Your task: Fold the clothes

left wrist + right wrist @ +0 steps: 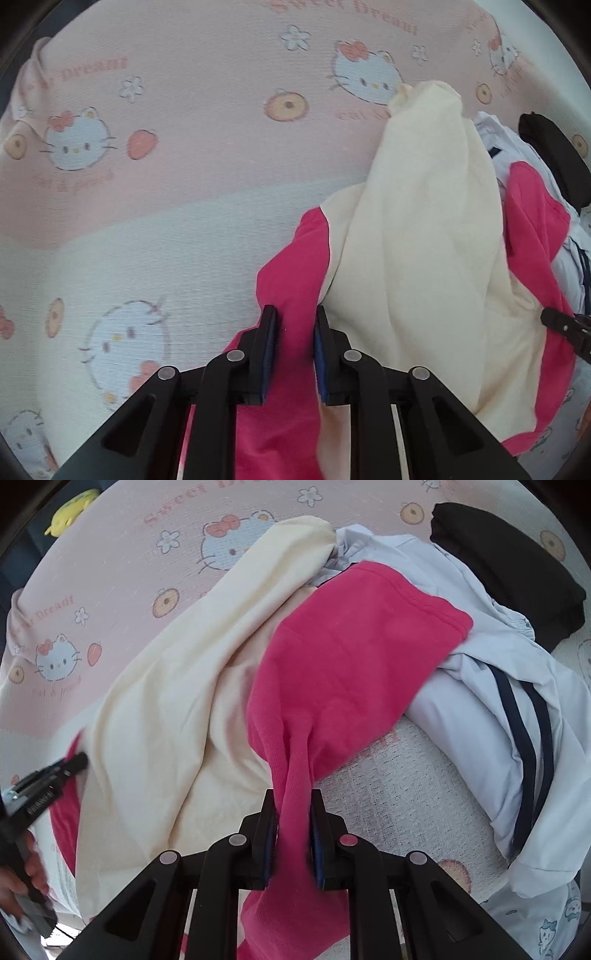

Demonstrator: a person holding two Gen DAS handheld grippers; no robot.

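Note:
A bright pink garment [347,657] lies crumpled on the bed, and a cream cloth [177,709] is draped across its middle. In the right wrist view my right gripper [293,797] is shut on a bunched, stretched fold of the pink fabric. The left wrist view has my left gripper [295,314] shut on another pink edge [291,266], with the cream cloth [417,240] just to its right. Each gripper shows in the other's view: the left gripper [79,758] at the pile's left side, the right gripper [550,317] at its right side.
The bed is covered by a pink and white sheet [166,177] printed with cartoon cats. A white garment with navy stripes [498,709] and a folded black garment [509,576] lie on the right. A yellow plush toy [72,509] sits at the far left edge. A person's hand [22,878] holds the left gripper.

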